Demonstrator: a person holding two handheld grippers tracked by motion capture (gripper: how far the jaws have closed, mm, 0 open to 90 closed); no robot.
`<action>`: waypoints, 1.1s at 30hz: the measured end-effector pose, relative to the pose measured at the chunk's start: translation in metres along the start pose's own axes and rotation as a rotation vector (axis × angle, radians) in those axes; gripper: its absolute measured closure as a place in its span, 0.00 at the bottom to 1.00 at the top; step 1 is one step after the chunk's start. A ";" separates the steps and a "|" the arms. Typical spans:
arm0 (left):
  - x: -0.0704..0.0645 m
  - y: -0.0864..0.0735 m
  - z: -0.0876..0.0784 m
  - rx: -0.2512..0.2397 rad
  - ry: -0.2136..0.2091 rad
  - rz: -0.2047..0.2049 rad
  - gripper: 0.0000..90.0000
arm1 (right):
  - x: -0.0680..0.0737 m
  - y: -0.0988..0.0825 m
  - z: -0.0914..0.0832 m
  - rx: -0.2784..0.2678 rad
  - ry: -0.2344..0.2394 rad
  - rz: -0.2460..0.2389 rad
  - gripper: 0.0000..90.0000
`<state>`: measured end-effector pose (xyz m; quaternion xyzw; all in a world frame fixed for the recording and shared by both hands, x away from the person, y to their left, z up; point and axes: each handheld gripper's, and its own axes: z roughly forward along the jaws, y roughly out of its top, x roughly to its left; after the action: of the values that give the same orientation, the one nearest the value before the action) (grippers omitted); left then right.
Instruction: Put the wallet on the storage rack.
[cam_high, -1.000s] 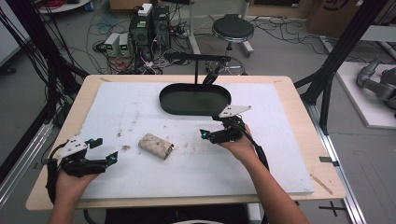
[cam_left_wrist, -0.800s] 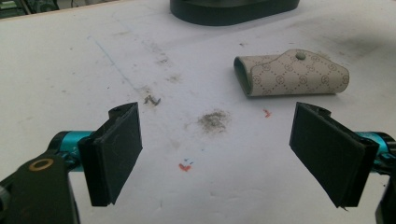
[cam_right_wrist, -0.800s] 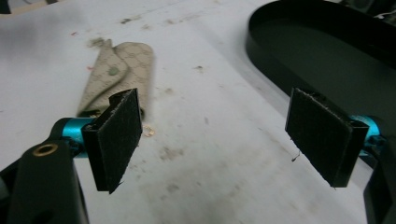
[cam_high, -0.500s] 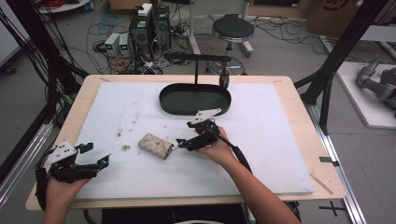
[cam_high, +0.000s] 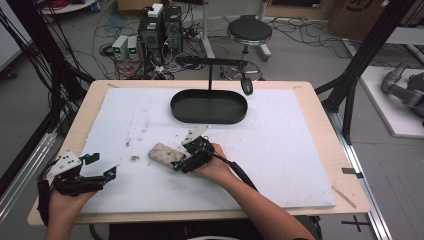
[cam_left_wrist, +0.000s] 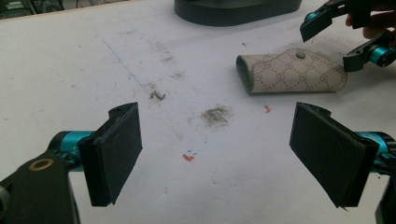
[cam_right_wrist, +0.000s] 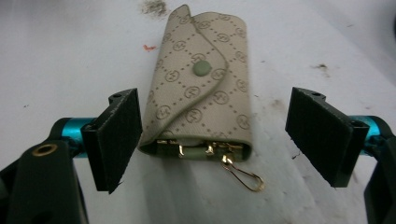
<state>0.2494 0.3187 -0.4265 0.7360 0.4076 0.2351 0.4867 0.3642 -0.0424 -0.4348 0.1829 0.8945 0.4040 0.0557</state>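
We bring right claw (cam_right_wrist: 212, 140) wide apart, straddling clasp end of monogram key pouch (cam_right_wrist: 201, 88), likely lining up a grasp. Pouch lies flat mid-tabletop (cam_high: 300, 150), snap up, gold hook poking out. Left claw (cam_left_wrist: 229, 154) open, parked near edge, out of the way.

Key pouch (cam_high: 163, 154) mid-mat (cam_high: 280, 150), tray (cam_high: 209, 107) behind, right claw (cam_high: 181, 156) straddling pouch

Bright, even light — soft shadows, slight blur.
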 end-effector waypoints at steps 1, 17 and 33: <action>0.000 0.000 0.000 0.001 0.000 0.000 0.19 | 0.001 0.000 0.002 0.003 0.003 -0.003 0.21; -0.002 0.000 0.001 0.003 -0.001 0.002 0.19 | 0.014 -0.002 0.024 0.088 -0.045 -0.032 0.21; -0.002 0.003 0.005 0.002 -0.012 0.005 0.19 | 0.003 0.000 0.008 0.101 -0.030 -0.002 0.40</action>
<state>0.2532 0.3143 -0.4261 0.7389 0.4031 0.2317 0.4877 0.3637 -0.0358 -0.4396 0.1907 0.9129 0.3557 0.0604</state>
